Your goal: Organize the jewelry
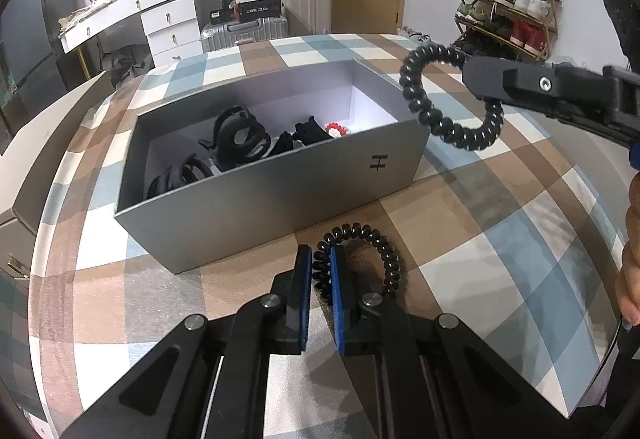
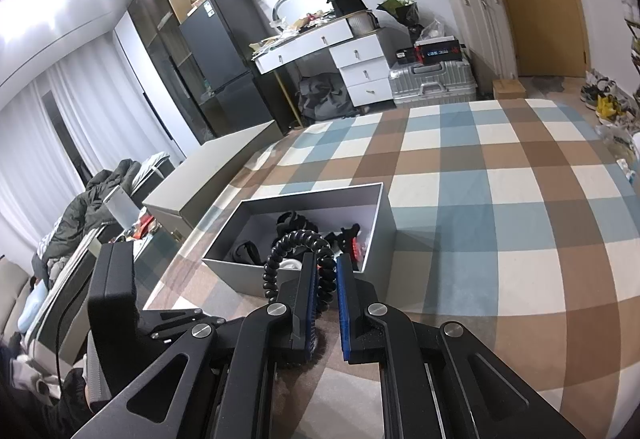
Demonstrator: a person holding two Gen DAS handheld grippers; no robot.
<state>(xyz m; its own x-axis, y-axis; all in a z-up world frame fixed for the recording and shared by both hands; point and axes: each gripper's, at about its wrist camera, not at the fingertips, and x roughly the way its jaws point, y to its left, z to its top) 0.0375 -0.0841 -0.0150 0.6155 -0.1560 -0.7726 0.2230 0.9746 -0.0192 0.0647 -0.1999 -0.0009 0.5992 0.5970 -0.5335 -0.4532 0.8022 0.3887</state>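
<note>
An open grey box (image 1: 280,195) stands on the checked tablecloth and holds black hair claws (image 1: 240,137) and a red-and-white piece (image 1: 336,130). My left gripper (image 1: 321,259) is shut on a black spiral hair tie (image 1: 384,251) that lies on the cloth in front of the box. My right gripper (image 2: 326,271) is shut on another black spiral hair tie (image 2: 288,243) and holds it in the air over the box's right end; it shows in the left wrist view (image 1: 448,131) too. The box (image 2: 376,223) lies just beyond it in the right wrist view.
A grey box lid (image 2: 208,187) lies off the table's left edge. The checked table (image 2: 500,199) stretches right and back. Beyond it are a white desk with drawers (image 2: 352,55), suitcases (image 2: 432,83), a dark fridge (image 2: 224,67) and a shoe rack (image 1: 508,7).
</note>
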